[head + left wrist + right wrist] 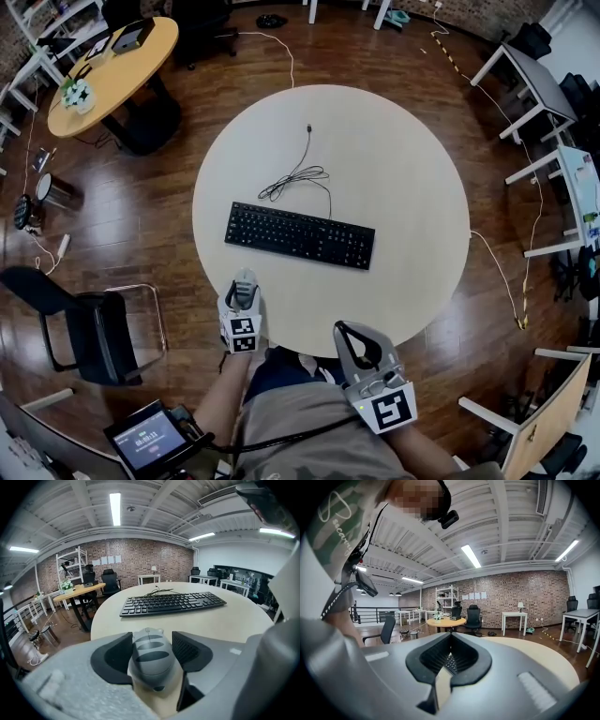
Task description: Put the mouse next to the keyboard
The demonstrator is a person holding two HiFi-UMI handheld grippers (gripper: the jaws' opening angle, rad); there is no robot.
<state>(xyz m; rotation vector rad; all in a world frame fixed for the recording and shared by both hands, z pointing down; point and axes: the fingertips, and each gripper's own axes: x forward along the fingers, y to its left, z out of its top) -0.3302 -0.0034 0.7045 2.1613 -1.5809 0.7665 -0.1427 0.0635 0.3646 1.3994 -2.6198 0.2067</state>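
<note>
A grey mouse (pixel 151 657) sits clamped between the black pads of my left gripper (pixel 245 290), which hovers at the near edge of the round table (pixel 412 178). The mouse (pixel 245 284) shows in the head view just in front of the left end of the black keyboard (pixel 300 235). From the left gripper view the keyboard (pixel 171 603) lies ahead across the tabletop, its cable (pixel 302 171) coiled behind it. My right gripper (pixel 356 343) hangs off the table's near edge over the person's lap, jaws closed at the tips with nothing held.
A wooden round table (pixel 112 70) with small items stands at the far left. A black chair (pixel 89 328) is to my near left. White desks (pixel 539 94) line the right. Cables run over the wooden floor.
</note>
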